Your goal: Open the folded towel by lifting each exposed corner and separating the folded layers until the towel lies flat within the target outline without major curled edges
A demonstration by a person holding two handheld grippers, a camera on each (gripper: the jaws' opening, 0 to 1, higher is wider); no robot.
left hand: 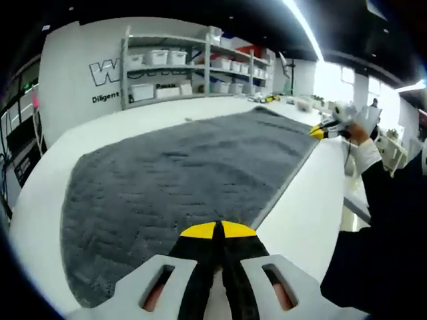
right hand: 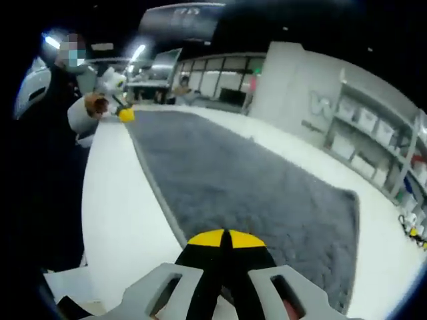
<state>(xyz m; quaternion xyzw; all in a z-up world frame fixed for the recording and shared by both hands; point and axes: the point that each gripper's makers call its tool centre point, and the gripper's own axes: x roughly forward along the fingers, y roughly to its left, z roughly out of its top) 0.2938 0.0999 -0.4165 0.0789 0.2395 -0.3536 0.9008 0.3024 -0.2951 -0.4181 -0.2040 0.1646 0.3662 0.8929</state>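
The grey towel lies spread flat on the white tabletop, left tongs and right tongs each closed at its near edge

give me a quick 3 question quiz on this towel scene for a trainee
1. True or false: the grey towel lies spread open on the white table.
2. How do the left gripper's jaws stand? A) wide apart B) closed together at the towel's near edge
3. Fill in: in the right gripper view, the right gripper has ______ tips.

Key: 1 true; 2 B; 3 yellow
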